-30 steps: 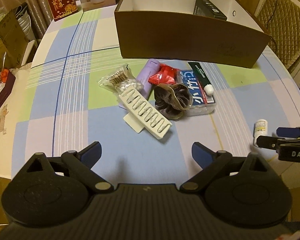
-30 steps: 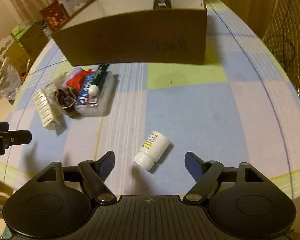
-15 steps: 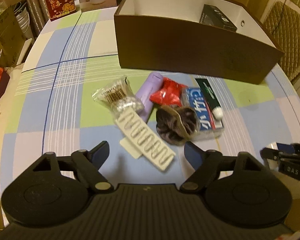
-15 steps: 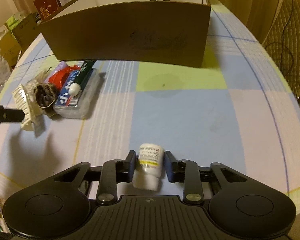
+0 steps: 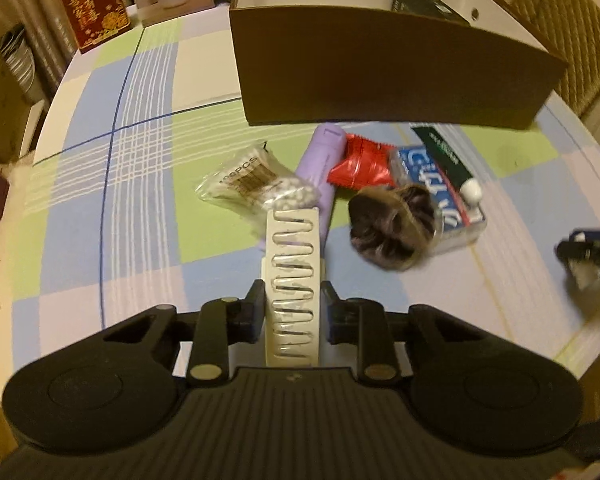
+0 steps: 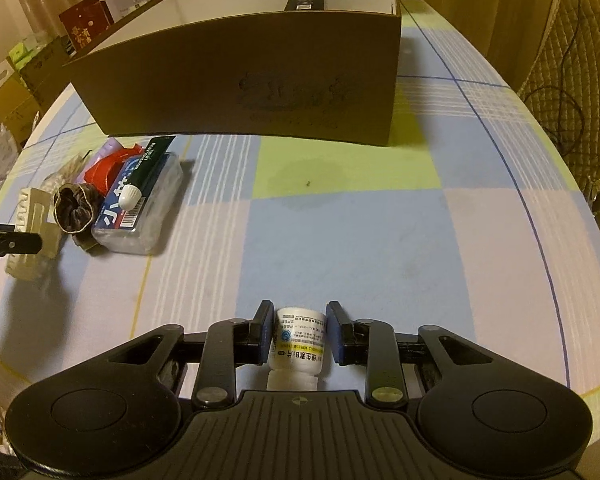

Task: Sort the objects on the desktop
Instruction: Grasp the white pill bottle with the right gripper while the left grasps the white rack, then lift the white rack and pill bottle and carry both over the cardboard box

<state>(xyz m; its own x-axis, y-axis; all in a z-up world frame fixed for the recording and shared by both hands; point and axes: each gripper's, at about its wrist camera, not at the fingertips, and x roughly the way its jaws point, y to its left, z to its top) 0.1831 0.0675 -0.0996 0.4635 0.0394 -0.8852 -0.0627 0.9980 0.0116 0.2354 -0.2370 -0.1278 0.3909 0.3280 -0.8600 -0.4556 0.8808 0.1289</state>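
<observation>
My left gripper (image 5: pixel 294 304) is shut on a white slotted hair clip (image 5: pixel 294 248), which lies lengthwise between the pads and points away toward the pile. My right gripper (image 6: pixel 298 320) is shut on a small white pill bottle (image 6: pixel 298 344), its cap toward the camera. Beyond both stands a brown open-topped cardboard box (image 5: pixel 380 72) with a black carton (image 5: pixel 424 0) inside. At the right edge of the left wrist view, the right gripper (image 5: pixel 588 248) appears blurred. In the right wrist view, a left finger (image 6: pixel 8 244) shows by the clip (image 6: pixel 24 216).
A pile lies before the box: a bag of cotton swabs (image 5: pixel 252 180), a purple tube (image 5: pixel 320 164), a red packet (image 5: pixel 360 164), a dark scrunchie (image 5: pixel 392 228), a blue tissue pack (image 5: pixel 440 200) and a green tube (image 5: pixel 444 156). A checked cloth (image 6: pixel 340 220) covers the round table. A padded chair (image 6: pixel 572 60) stands to the right.
The left gripper came down toward the pile and closed on the white clip, which now lies straight between the jaws. The right gripper closed on the pill bottle and still holds it.
</observation>
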